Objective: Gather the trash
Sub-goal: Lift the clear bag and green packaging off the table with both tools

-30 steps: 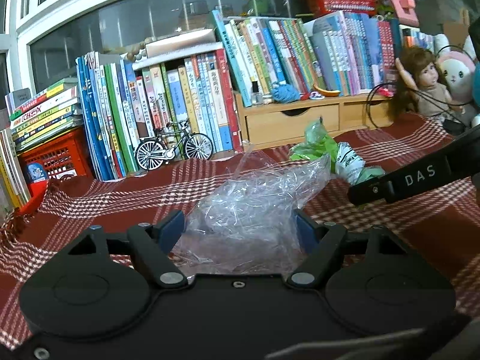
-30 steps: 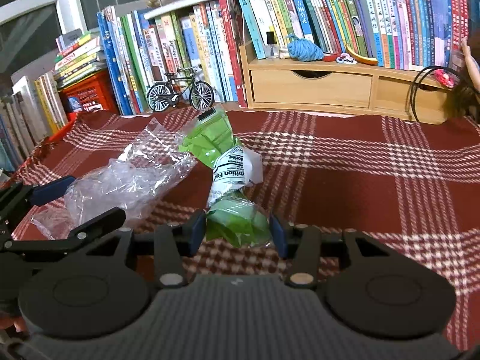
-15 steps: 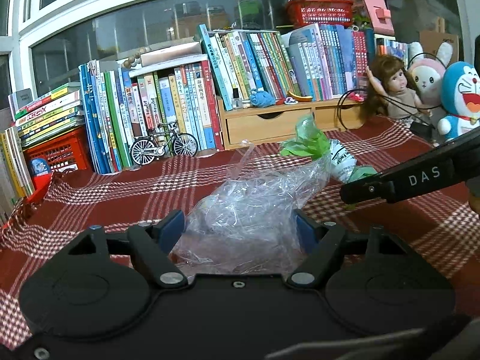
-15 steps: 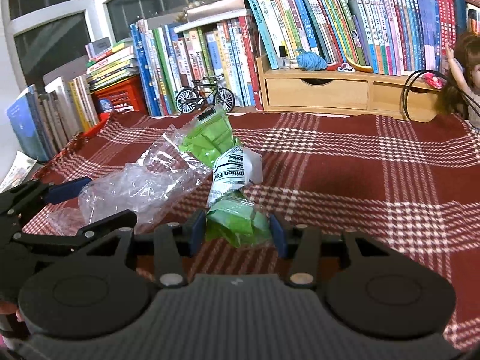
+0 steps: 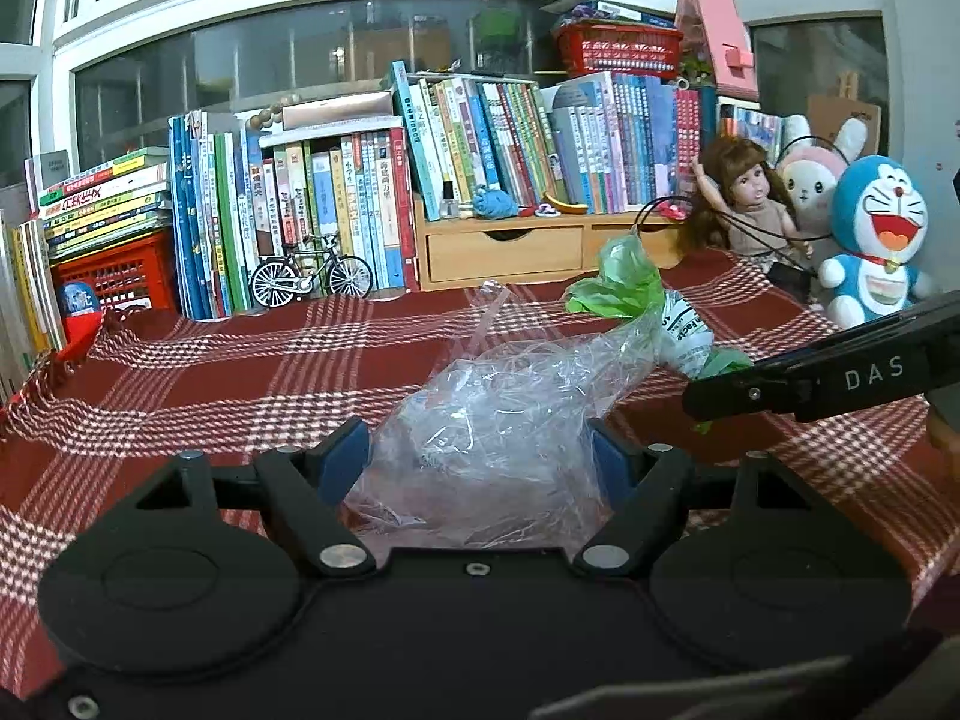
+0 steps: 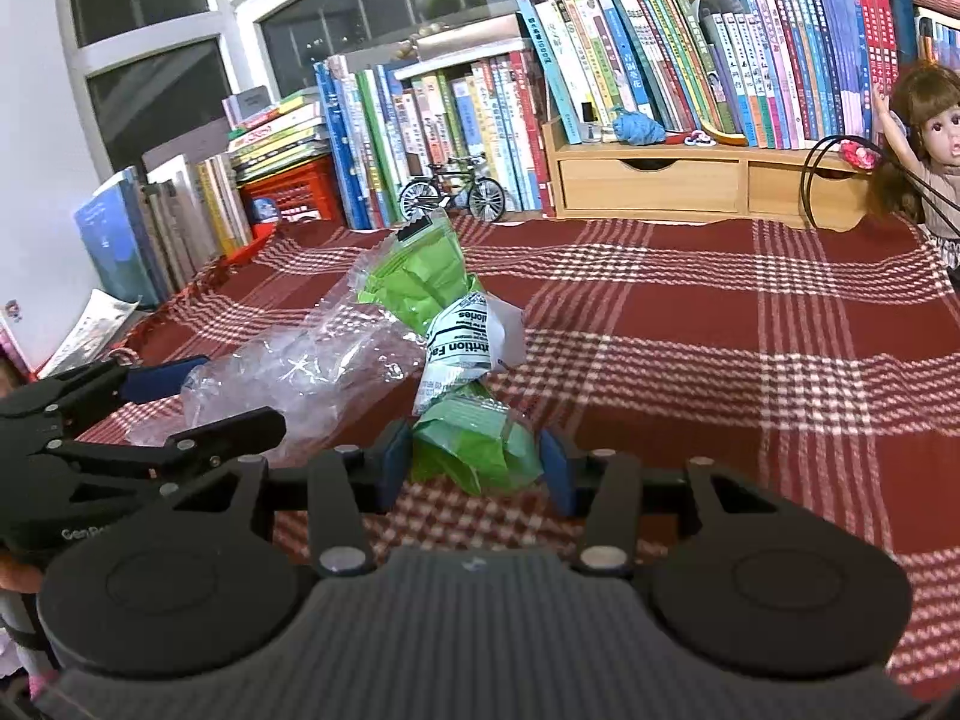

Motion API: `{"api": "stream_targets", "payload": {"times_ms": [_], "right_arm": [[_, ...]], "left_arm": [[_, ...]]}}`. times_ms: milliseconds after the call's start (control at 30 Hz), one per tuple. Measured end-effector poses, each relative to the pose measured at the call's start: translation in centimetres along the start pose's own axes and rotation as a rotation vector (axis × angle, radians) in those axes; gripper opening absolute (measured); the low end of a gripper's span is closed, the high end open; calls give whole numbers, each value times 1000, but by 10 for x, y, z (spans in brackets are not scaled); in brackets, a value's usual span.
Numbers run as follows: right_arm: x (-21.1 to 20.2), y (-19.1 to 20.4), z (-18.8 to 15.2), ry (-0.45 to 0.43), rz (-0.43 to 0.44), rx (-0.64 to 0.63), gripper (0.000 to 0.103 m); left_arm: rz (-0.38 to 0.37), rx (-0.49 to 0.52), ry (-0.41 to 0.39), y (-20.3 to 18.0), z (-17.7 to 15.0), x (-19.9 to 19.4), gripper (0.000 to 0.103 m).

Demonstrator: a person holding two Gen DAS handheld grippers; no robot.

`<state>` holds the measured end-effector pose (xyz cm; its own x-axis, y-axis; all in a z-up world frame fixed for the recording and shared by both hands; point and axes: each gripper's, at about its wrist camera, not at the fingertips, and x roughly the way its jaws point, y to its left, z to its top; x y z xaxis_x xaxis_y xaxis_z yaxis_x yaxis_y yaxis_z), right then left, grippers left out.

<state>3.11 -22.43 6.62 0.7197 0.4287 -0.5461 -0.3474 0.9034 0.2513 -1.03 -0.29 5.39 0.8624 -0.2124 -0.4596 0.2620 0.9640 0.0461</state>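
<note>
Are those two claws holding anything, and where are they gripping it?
Yes. The left gripper clamps the crumpled clear bag at its near end; the right gripper clamps the green wrapper at its near end.

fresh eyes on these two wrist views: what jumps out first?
The trash, up front: the left gripper is clamped on a crumpled clear plastic bag, the right gripper on a green snack wrapper, both above the red plaid tablecloth. Behind stands a row of books.

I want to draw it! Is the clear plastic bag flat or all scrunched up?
Scrunched up. The clear plastic bag is a wrinkled bundle pinched between the left gripper's blue pads, one loose end sticking up.
</note>
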Motion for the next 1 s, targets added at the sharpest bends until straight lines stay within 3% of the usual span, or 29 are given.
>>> {"api": "stream_targets", "payload": {"times_ms": [400,700,767,833,900,1000], "right_arm": [[-24,5,-28,0,20,-5,53],[-9,-4,-42,75,-63,-8,54],[-6,-4,-45,96,-51,-19,61],[-5,-4,-47,101,-42,-34,85],[-5,-4,-48,83,-53,-39,92],[-1,-6,-45,54,-81,-37,95]], "left_arm": [[-23,-20,4,-1,-23,-25,75],[-30,-26,37,1,-35,-25,77],[-43,-25,39,2,-38,-24,83],[-51,-27,30,2,-41,-22,87],[-46,-23,25,2,-43,-19,90],[-41,-14,-2,0,-45,-18,95]]}}
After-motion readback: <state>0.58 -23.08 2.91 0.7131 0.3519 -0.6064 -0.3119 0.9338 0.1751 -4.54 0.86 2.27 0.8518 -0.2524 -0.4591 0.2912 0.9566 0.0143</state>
